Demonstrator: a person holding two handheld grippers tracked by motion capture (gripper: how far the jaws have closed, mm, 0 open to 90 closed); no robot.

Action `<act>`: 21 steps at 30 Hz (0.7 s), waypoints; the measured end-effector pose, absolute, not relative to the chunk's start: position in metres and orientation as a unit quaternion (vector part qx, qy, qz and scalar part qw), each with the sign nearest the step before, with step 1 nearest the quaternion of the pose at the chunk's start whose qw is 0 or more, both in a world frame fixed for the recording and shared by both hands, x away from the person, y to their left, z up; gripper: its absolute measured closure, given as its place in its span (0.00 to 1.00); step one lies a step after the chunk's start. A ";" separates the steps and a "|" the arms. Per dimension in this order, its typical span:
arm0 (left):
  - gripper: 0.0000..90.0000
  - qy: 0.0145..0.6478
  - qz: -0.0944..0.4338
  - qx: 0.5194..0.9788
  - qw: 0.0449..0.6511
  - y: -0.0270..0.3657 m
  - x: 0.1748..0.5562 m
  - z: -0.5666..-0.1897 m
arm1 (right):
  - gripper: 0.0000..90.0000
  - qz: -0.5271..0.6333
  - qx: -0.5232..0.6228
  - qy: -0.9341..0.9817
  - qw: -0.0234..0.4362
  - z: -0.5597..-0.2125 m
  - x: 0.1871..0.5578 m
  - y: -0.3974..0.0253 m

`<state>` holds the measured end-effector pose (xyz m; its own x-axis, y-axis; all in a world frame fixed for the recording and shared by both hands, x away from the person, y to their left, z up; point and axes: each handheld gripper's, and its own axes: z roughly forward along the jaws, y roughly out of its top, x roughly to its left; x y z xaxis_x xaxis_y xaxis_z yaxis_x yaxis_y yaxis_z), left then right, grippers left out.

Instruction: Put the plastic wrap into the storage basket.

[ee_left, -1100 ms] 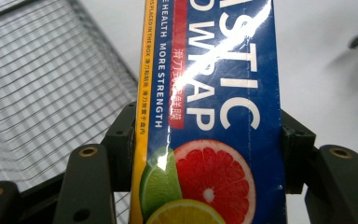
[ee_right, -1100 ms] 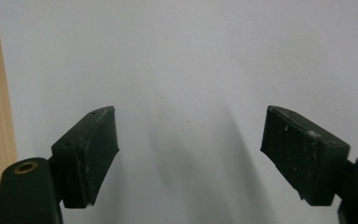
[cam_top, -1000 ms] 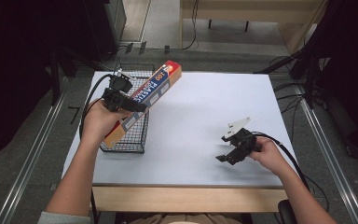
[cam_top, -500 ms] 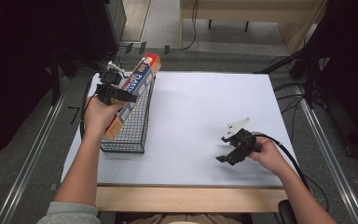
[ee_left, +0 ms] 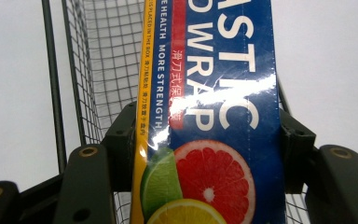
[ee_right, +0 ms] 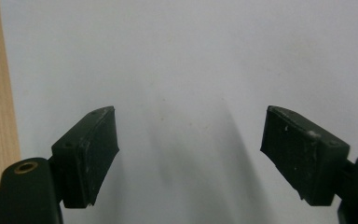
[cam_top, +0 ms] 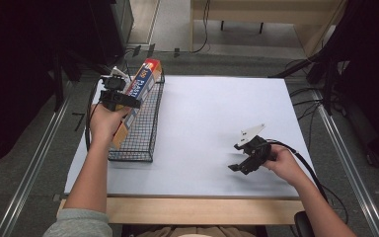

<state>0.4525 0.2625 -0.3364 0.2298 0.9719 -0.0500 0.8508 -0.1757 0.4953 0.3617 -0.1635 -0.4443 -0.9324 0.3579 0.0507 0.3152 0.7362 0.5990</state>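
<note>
A long box of plastic wrap [cam_top: 137, 94], blue with orange and red ends, slants over the black wire basket [cam_top: 145, 133] at the table's left. My left gripper [cam_top: 120, 98] is shut on the box near its middle. In the left gripper view the box [ee_left: 209, 116] fills the gap between the jaws, citrus slices printed on it, with the basket mesh [ee_left: 102, 70] behind. My right gripper [cam_top: 241, 160] stands open near the table's front right, low over the white sheet. Its two black fingers [ee_right: 88, 149] stand wide apart with nothing between them.
A white sheet [cam_top: 212, 118] covers the tabletop, with a wooden front edge [cam_top: 197, 210] below it. Cables trail from both grippers. Dark equipment stands off the table to the left and right, and the floor lies beyond the far edge.
My left gripper has carried the box to the left and turned it more along the basket's length. The right gripper has stayed where it was, open.
</note>
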 end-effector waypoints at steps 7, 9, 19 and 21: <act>0.44 0.614 0.161 0.750 0.187 0.256 0.457 -0.348 | 0.21 0.311 0.176 0.933 0.034 -0.446 0.361 -0.162; 0.44 0.620 0.155 0.745 0.192 0.256 0.459 -0.352 | 0.21 0.312 0.175 0.933 0.036 -0.445 0.361 -0.162; 0.44 0.629 0.153 0.740 0.184 0.253 0.468 -0.365 | 0.21 0.315 0.175 0.932 0.037 -0.444 0.361 -0.163; 0.44 0.630 0.150 0.739 0.184 0.252 0.470 -0.368 | 0.21 0.312 0.174 0.933 0.036 -0.445 0.361 -0.163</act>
<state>0.4701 0.2524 -0.3675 0.1615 0.9868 -0.0103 0.8761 -0.1386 0.4617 0.3608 -0.1625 -0.4451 -0.9369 0.3471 0.0417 0.3025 0.7449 0.5946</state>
